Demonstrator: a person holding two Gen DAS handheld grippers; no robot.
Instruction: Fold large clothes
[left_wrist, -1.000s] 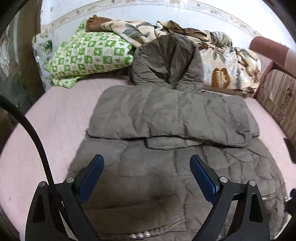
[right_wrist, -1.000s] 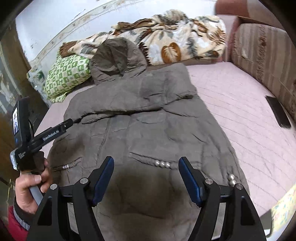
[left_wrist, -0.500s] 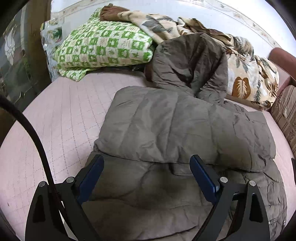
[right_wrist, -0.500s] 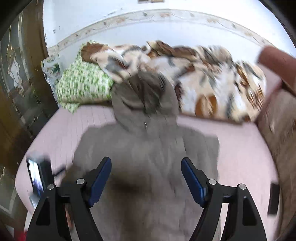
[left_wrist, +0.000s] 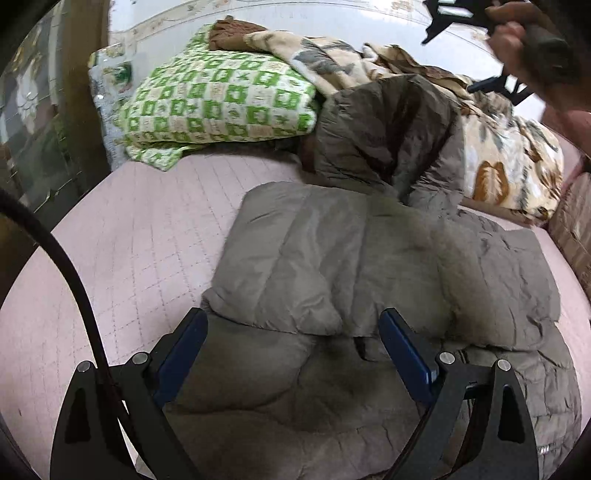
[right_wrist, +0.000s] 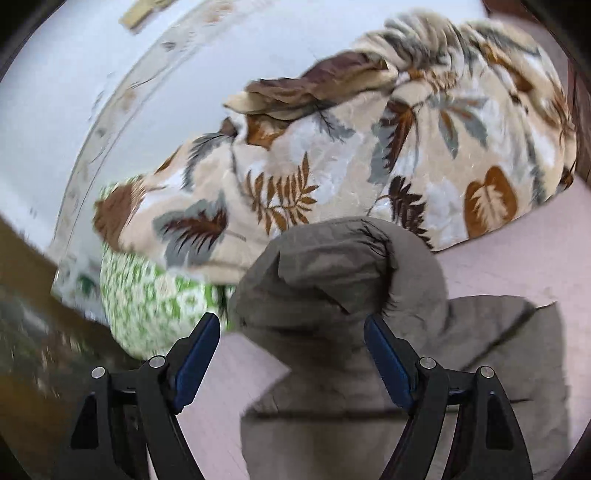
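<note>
Home bedroom or living room, not a lab. Evidence: wide sleeping surface under a pink quilted cover (left_wrist: 155, 236); green-and-white checked pillow (left_wrist: 221, 107) and a bunched leaf-print blanket (right_wrist: 332, 155) piled against a white wall (right_wrist: 74, 92) with a patterned border strip. Brown striped upholstered sofa side (left_wrist: 576, 229) at the right edge, dark wood framing with glass (left_wrist: 44, 122) at the left. A grey-brown padded hooded coat (left_wrist: 369, 266) lies on the cover.

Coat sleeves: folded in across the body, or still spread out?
Folded in: a sleeve lies flat across the coat body. The hood is still unfolded, up by the blankets.
</note>
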